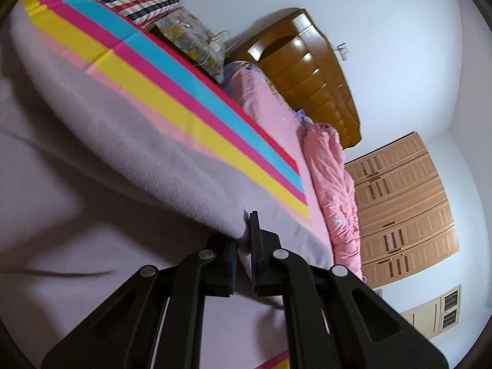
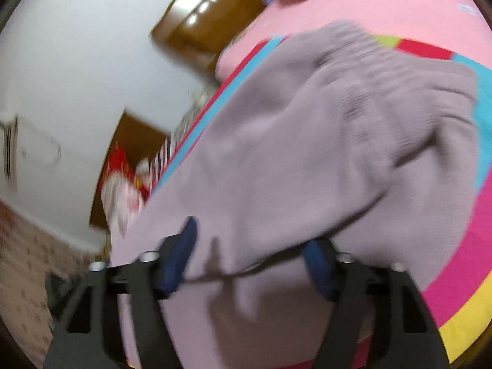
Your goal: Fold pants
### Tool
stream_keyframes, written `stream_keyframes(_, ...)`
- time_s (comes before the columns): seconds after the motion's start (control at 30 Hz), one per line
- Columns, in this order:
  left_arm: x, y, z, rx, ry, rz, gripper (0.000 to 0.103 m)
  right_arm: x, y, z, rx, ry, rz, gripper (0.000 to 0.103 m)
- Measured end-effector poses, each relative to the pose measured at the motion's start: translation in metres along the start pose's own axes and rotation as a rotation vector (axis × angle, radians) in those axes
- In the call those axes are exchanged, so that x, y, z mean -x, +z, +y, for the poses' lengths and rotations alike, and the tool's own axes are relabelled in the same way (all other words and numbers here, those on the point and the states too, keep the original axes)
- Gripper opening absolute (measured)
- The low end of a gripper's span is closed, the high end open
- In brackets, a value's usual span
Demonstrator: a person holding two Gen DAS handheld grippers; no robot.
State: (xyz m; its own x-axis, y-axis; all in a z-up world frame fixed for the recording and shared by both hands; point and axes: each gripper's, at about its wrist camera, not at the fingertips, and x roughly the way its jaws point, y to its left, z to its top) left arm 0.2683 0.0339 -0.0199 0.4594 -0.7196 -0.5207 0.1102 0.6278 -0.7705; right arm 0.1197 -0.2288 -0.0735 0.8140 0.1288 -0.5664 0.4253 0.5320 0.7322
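Right view's all smeared: pants [image 2: 307,153] blur, their lower part cut off; whether the right gripper's [image 2: 250,258] pads touch cloth, can't tell.

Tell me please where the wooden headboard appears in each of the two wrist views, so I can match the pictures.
Left wrist view: the wooden headboard is in the upper middle-right, beyond the pink bed sheet, against the white wall.
Right wrist view: the headboard is at the top centre, tilted and blurred, left of the pink sheet.
Shared landmark: the grey pants on the striped cloth.
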Motion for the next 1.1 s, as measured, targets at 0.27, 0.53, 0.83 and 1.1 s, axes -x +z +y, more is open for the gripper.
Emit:
stream_keyframes(0.27, -0.014, -0.003, 0.052, 0.088, 0.095, -0.024, 0.05, -0.002, 0.007, -0.008, 0.023, 0.03, -0.049, 0.019)
stream_keyframes(0.53, 0.002, 0.016, 0.062, 0.047, 0.094, -0.079, 0.005, 0.011, 0.02, -0.042, 0.029, 0.03, -0.011, 0.019)
stream_keyframes(0.83, 0.06, 0.04, -0.031, -0.199, 0.083, -0.205, 0.005, 0.024, 0.129, 0.067, 0.403, 0.136, -0.065, 0.015)
stream_keyframes(1.1, 0.079, -0.046, -0.054, -0.379, 0.165, -0.162, 0.006, 0.062, 0.126, 0.057, 0.497, 0.153, -0.055, 0.015)
